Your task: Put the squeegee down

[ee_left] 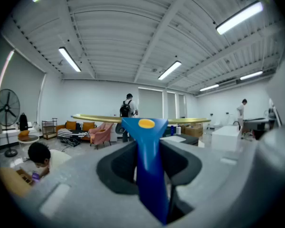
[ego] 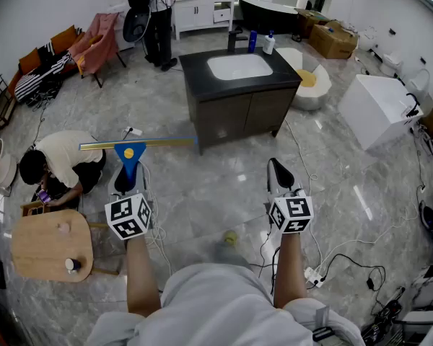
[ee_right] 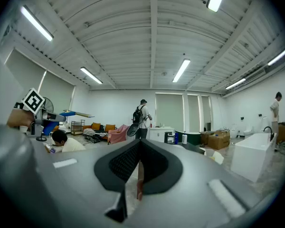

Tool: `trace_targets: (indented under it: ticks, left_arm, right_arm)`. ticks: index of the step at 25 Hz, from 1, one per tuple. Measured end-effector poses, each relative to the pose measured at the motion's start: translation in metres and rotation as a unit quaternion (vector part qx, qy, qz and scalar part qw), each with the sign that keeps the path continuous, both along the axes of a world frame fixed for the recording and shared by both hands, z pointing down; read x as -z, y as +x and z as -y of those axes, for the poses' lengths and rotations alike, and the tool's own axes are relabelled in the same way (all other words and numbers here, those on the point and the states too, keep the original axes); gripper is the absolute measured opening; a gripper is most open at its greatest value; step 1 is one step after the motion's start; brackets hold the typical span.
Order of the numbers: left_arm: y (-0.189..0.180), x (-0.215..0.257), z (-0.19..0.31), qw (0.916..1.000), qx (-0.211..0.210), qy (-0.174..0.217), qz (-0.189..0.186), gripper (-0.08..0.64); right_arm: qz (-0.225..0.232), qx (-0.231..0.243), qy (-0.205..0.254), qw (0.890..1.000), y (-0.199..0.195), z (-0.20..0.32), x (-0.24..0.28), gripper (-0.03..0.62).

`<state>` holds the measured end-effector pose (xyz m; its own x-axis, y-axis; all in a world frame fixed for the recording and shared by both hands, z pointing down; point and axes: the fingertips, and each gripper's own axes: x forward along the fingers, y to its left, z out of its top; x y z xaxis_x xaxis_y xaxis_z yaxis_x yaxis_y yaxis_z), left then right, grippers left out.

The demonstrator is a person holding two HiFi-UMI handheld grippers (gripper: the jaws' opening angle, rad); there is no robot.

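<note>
Blue plastic is gripped in the left tongs (ego: pixel 128 181): it is the handle of the squeegee (ego: pixel 130 157), pressed on both sides by the dark pads. In the left gripper view the handle is seen running straight out from between the left tongs (ee_left: pixel 150 164), and the squeegee (ee_left: pixel 143 139) ends in a yellow dot and a long brass-coloured blade bar set crosswise and about level. The squeegee is thus held in the air ahead of those tongs, above the grey marble floor (ego: pixel 202 193), touching nothing else. The right tongs (ego: pixel 278 173) are held level beside them, well apart, and are seen pressed together with nothing between them (ee_right: pixel 139 167). Beyond both, a dark vanity cabinet (ego: pixel 238 117) with a white basin is stood on the floor. A person (ego: pixel 61 163) is crouched at the left near a round wooden surface (ego: pixel 43 251).
</note>
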<state>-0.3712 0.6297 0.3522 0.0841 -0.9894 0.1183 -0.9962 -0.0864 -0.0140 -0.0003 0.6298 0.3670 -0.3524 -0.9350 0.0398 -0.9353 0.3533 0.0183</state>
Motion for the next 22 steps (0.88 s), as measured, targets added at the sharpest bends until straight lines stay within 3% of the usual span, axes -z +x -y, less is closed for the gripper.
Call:
trace_targets:
  ticks: [17, 22]
  left_arm:
    - [0.019, -0.009, 0.03, 0.9999, -0.007, -0.008, 0.003, 0.129]
    - [0.022, -0.015, 0.044, 0.9995, -0.008, -0.009, -0.031, 0.129]
  right_arm:
    - [0.013, -0.011, 0.005, 1.0, 0.019, 0.027, 0.0, 0.003]
    - [0.007, -0.008, -0.004, 1.0, 0.023, 0.04, -0.011, 0.003]
